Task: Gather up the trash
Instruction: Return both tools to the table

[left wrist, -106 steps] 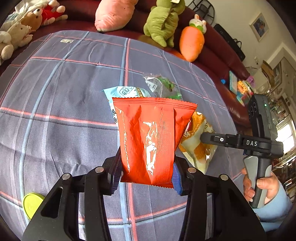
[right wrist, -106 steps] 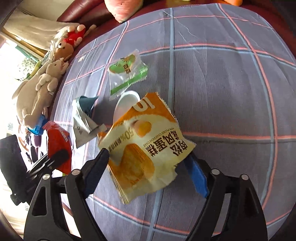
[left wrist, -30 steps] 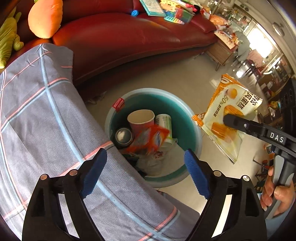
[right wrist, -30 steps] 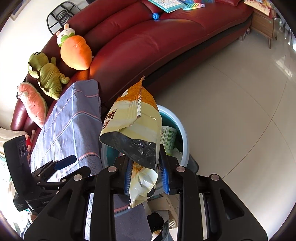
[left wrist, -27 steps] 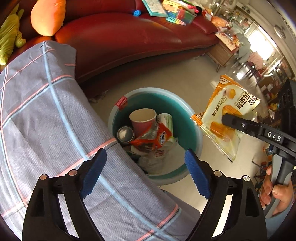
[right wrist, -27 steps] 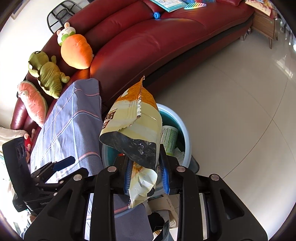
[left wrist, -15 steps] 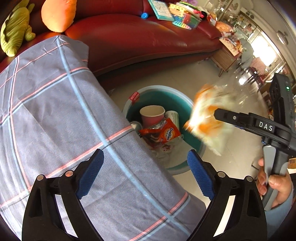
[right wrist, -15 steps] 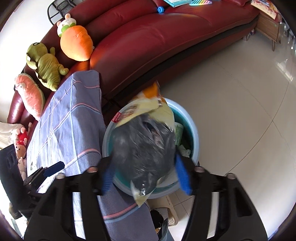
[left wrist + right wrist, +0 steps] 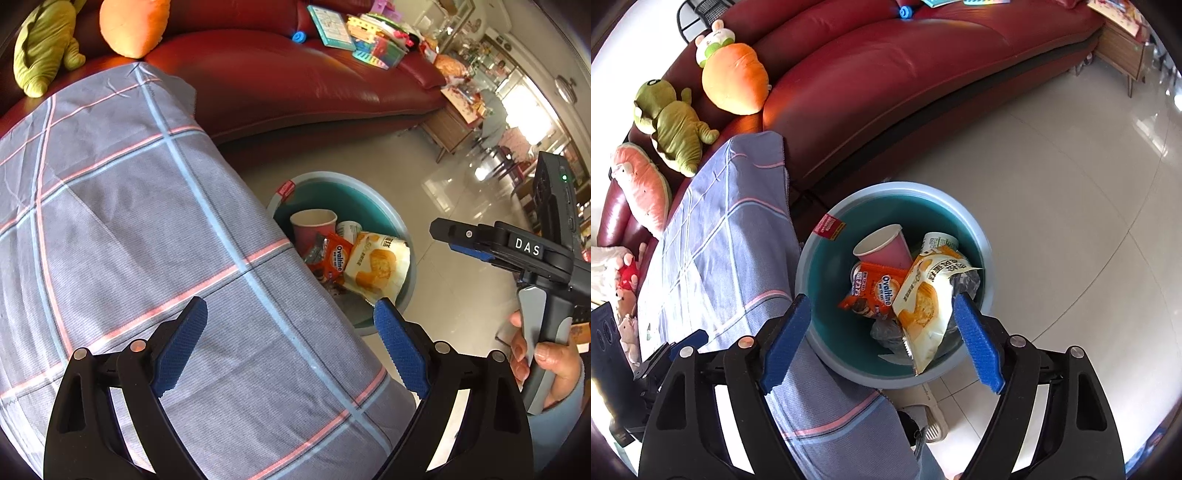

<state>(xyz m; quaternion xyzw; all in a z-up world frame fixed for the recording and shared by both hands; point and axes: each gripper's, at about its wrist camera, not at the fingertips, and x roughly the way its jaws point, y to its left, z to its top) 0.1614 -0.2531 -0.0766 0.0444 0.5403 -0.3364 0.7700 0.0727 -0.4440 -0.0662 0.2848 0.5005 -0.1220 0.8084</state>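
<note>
A round teal trash bin (image 9: 827, 266) stands on the floor beside the cloth-covered table; it also shows in the left wrist view (image 9: 388, 210). Inside lie a yellow snack bag (image 9: 923, 306), an orange Ovaltine wrapper (image 9: 875, 288) and a pink paper cup (image 9: 886, 247). The same bag (image 9: 376, 266), wrapper (image 9: 334, 256) and cup (image 9: 312, 225) show in the left wrist view. My right gripper (image 9: 882, 332) is open and empty, directly above the bin. My left gripper (image 9: 291, 343) is open and empty, over the table's edge.
A grey plaid cloth (image 9: 110, 221) covers the table left of the bin. A red sofa (image 9: 905, 74) with plush toys (image 9: 735, 77) curves behind. Tiled floor (image 9: 1071, 203) lies to the right. The right gripper's body (image 9: 517, 251) shows at the right of the left wrist view.
My right gripper opened and the yellow snack bag dropped into the bin. Earlier my left gripper let the orange wrapper fall there too. Both grippers have pulled back slightly toward the table.
</note>
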